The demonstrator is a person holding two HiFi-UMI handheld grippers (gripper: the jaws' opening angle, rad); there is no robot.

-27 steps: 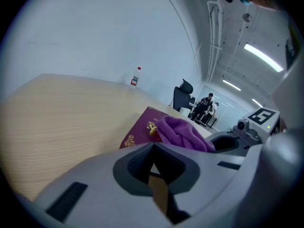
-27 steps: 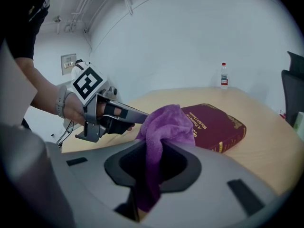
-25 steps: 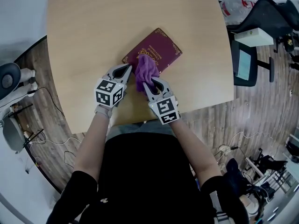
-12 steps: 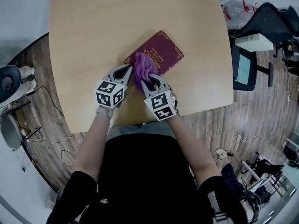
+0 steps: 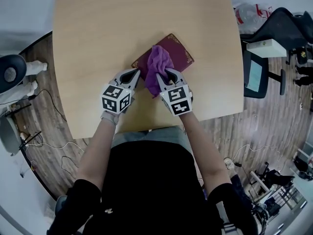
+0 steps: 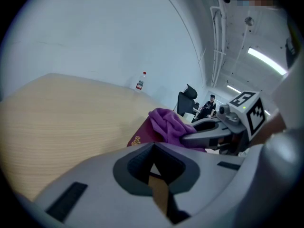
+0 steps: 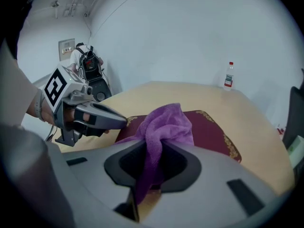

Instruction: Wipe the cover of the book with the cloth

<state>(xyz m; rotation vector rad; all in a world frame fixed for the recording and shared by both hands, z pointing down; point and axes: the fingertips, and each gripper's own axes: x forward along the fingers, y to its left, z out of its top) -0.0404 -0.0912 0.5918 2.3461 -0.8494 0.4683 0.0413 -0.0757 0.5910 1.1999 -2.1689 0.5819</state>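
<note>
Right hand-held gripper (image 7: 151, 151) is clamped shut on the purple cloth (image 7: 167, 123). The fabric is pinched between the jaws, with a tail hanging down through them and the rest bunched up in a lump out front. That lump sits on the maroon book (image 5: 179, 51), covering most of the middle and near part of the cover, so only the far corner and the gold-trimmed right edge show from the head view.

The book lies flat on the light wood worktop (image 5: 107, 28), turned at an angle, roughly mid-worktop and a bit toward the person's side.

Left hand-held gripper (image 5: 135, 74) has its jaws closed together with nothing between them. Its tips sit right at the book's near-left edge, just beside the cloth. I honestly can't tell if it's pressing on the book or only next to it.

A small water bottle (image 6: 140, 80) stands at the far edge of the worktop, well away from everything.
</note>
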